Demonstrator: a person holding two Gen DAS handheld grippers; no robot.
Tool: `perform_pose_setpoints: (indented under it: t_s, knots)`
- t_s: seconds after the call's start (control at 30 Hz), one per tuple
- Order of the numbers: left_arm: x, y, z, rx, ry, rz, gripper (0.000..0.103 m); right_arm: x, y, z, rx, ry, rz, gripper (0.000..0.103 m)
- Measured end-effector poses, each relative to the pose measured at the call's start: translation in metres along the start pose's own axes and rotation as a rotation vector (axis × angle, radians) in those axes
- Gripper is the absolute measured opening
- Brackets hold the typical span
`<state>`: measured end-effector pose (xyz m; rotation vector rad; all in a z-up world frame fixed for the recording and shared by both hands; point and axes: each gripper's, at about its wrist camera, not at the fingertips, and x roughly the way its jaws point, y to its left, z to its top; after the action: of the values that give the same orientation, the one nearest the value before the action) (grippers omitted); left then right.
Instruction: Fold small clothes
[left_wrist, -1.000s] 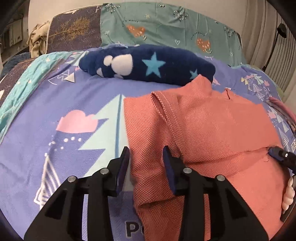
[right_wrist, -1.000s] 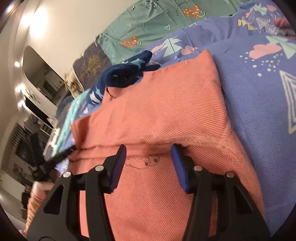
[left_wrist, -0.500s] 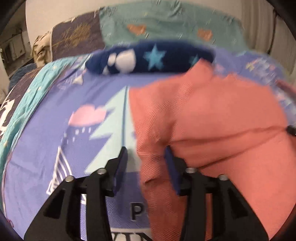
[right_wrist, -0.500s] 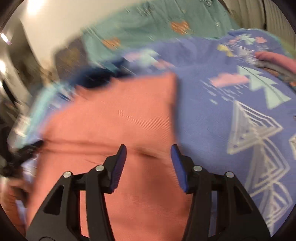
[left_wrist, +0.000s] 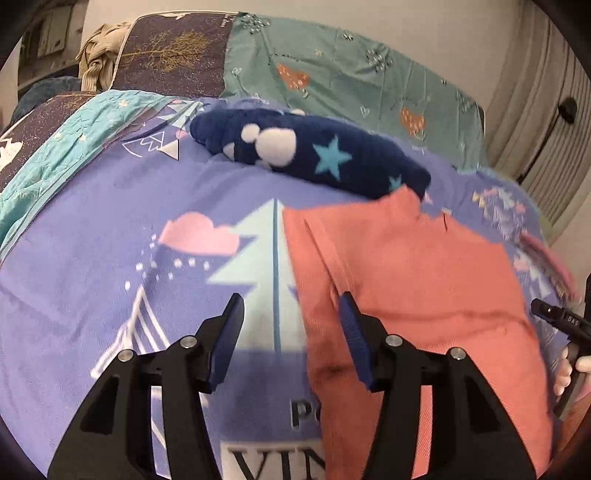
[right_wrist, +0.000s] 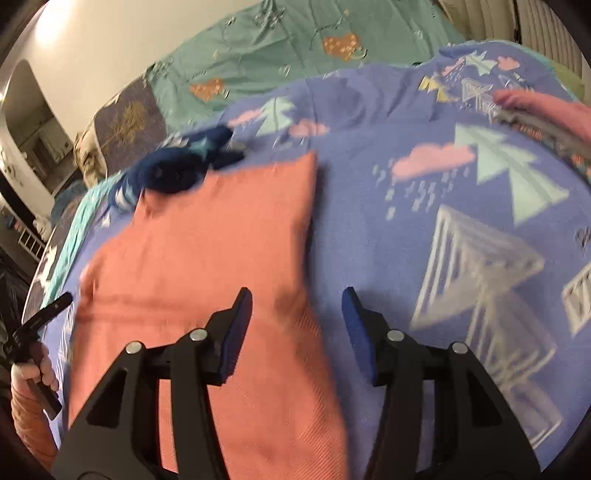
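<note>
Two grippers, left gripper (left_wrist: 291, 336) and right gripper (right_wrist: 297, 332), both spread and empty, hover at opposite side edges of the orange shirt (left_wrist: 406, 280) lying flat mid-bed on the purple blanket (left_wrist: 110, 236); cloth looks light, limp, best pinched at hem corners.

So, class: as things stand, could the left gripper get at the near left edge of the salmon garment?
Probably yes. The left gripper is open, and the salmon garment has its left edge lying flat on the purple blanket between the fingers, with nothing over it.
</note>
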<state>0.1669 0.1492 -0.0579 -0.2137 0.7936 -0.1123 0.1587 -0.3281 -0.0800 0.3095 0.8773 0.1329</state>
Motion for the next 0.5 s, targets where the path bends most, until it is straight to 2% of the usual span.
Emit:
perform_pose_setpoints:
  t_s: [0.1, 0.2, 0.3, 0.33, 0.37, 0.4, 0.43, 0.47, 0.5]
  knots:
    - [0.026, 0.008, 0.025, -0.037, 0.033, -0.055, 0.054, 0.015, -0.004, 0.033, -0.024, 0.004, 0.016, 0.058]
    - [0.062, 0.012, 0.04, -0.081, 0.102, -0.074, 0.053, 0.04, -0.012, 0.059, 0.012, 0.022, 0.04, 0.058]
    - [0.086, 0.015, 0.047, -0.116, 0.126, -0.089, 0.052, 0.065, -0.015, 0.076, 0.045, 0.046, 0.08, 0.058]
    - [0.09, 0.016, 0.051, -0.135, 0.116, -0.104, 0.046, 0.076, -0.016, 0.081, 0.056, 0.058, 0.093, 0.058]
    - [0.093, 0.017, 0.055, -0.155, 0.115, -0.133, 0.023, 0.082, -0.016, 0.084, 0.063, 0.063, 0.098, 0.059]
    - [0.097, 0.016, 0.058, -0.179, 0.12, -0.188, 0.008, 0.091, -0.015, 0.087, 0.07, 0.067, 0.103, 0.054]
    - [0.094, 0.013, 0.06, -0.171, 0.102, -0.179, 0.003, 0.095, -0.012, 0.089, 0.061, 0.062, 0.101, 0.044]
    - [0.086, 0.008, 0.061, -0.134, 0.054, -0.14, 0.003, 0.096, -0.007, 0.09, 0.039, 0.062, 0.105, 0.006]
    - [0.074, -0.001, 0.062, -0.076, -0.013, -0.093, 0.003, 0.092, -0.001, 0.09, 0.011, 0.051, 0.099, 0.004]
